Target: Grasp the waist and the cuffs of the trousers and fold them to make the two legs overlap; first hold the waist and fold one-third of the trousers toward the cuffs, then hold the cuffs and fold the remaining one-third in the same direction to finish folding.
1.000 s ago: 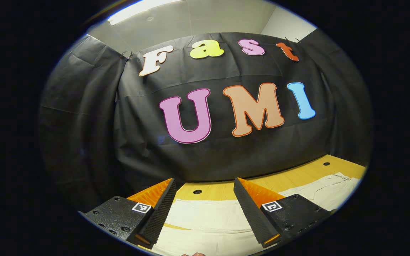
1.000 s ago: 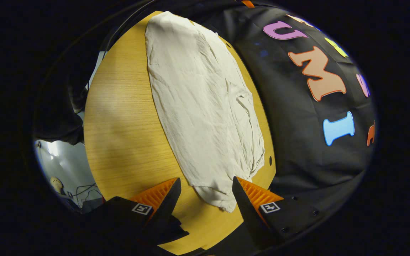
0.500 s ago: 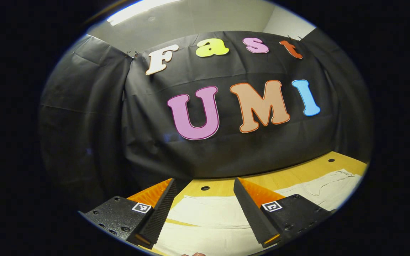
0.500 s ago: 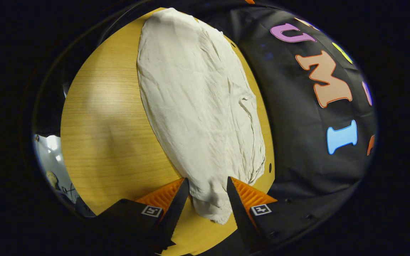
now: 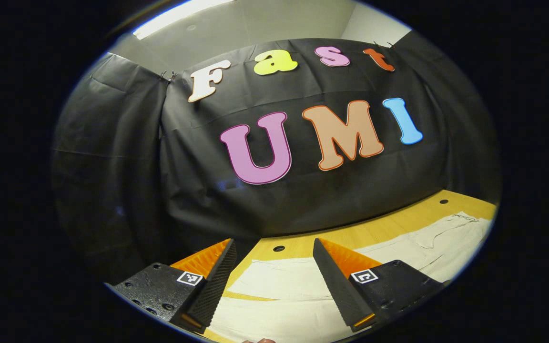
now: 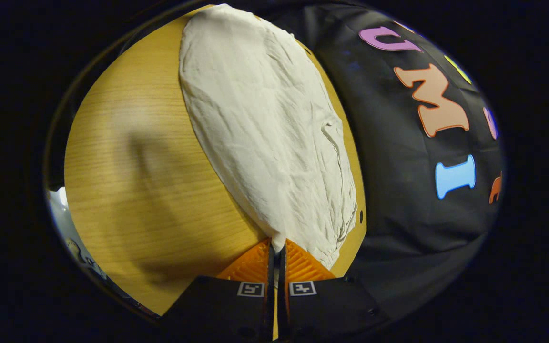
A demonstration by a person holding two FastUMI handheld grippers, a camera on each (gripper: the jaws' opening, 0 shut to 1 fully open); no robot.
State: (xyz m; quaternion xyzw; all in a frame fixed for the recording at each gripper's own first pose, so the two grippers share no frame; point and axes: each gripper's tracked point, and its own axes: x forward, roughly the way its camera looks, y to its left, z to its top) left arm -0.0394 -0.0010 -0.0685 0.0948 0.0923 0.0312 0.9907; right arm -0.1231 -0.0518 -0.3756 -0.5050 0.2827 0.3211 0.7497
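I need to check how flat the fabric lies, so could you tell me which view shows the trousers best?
The right gripper view: the trousers stretch nearly full length across the table, wrinkles visible, one end pinched in the right gripper. The left gripper view catches a low, partial strip of them beyond the open left gripper.

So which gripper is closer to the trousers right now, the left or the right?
Right. The right gripper is shut on the near end of the trousers, pinching the fabric. The left gripper is open, with trousers cloth between its spread fingers, not gripped.

Left gripper view: low, facing booth wall. Right gripper view: above, near table (image 6: 127,190); both share trousers (image 6: 265,128).
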